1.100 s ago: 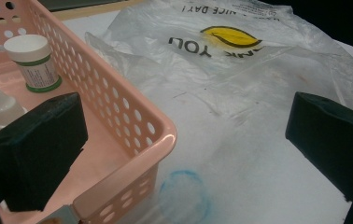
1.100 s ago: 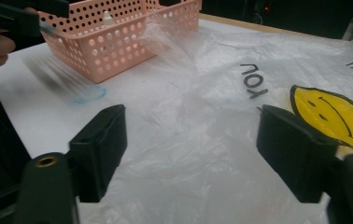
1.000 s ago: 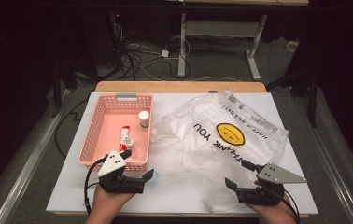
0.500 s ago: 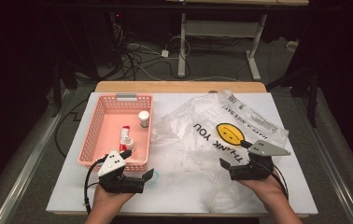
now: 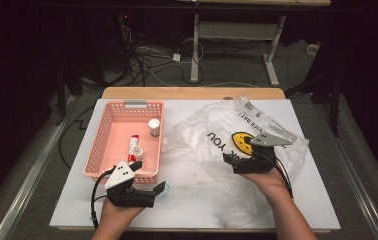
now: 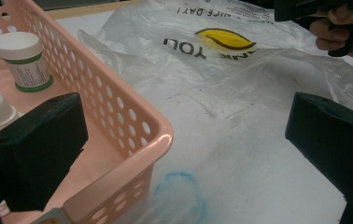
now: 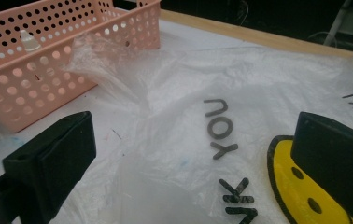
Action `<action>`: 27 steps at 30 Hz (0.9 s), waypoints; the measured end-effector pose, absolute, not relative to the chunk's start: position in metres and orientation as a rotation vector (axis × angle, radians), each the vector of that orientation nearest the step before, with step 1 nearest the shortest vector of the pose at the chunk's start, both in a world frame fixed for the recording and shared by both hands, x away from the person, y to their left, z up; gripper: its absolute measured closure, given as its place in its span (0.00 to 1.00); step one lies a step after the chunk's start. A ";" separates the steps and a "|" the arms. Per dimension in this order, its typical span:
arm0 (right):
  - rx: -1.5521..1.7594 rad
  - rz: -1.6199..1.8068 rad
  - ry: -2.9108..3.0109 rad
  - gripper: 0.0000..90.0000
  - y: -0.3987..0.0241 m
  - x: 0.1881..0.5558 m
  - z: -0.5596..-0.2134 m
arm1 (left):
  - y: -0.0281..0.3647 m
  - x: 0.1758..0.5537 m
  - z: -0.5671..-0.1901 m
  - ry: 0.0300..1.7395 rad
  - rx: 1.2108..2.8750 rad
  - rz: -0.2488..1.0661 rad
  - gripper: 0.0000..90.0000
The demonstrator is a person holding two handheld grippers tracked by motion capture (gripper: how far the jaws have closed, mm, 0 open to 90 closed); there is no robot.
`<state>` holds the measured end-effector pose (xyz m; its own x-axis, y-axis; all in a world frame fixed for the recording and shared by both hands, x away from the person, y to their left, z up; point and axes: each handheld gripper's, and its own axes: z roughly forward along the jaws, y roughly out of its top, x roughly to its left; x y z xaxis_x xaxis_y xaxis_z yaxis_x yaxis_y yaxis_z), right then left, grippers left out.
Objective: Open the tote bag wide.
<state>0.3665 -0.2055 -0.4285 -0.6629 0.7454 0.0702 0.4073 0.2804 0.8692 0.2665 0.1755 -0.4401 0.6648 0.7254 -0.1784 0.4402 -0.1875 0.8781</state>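
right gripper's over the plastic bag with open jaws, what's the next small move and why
Probably lower the right gripper and close on a fold of the plastic bag: its jaws stand open with only flat film between them, so nothing is held yet.

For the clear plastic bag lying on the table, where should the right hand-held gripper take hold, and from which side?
Probably the raised, crumpled fold of the plastic bag next to the pink basket, approached from the person's right, low across the table. The printed middle lies flat, giving the jaws little to pinch, while that fold stands up. The right hand-held gripper is open over the bag, pointing that way.
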 end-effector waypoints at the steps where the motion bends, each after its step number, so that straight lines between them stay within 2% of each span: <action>1: 1.047 1.329 2.223 0.03 -0.204 0.367 -0.430 | 0.175 0.266 -0.440 0.926 1.826 0.338 0.00; 5: 1.040 1.321 2.309 0.18 -0.204 0.367 -0.432 | 0.174 0.265 -0.439 0.922 1.826 0.343 0.00; 17: 0.881 1.138 2.553 0.42 -0.182 0.365 -0.449 | 0.170 0.266 -0.441 0.913 1.842 0.329 0.00; 27: 0.799 0.971 2.662 0.50 -0.166 0.365 -0.475 | 0.174 0.263 -0.440 0.918 1.832 0.338 0.00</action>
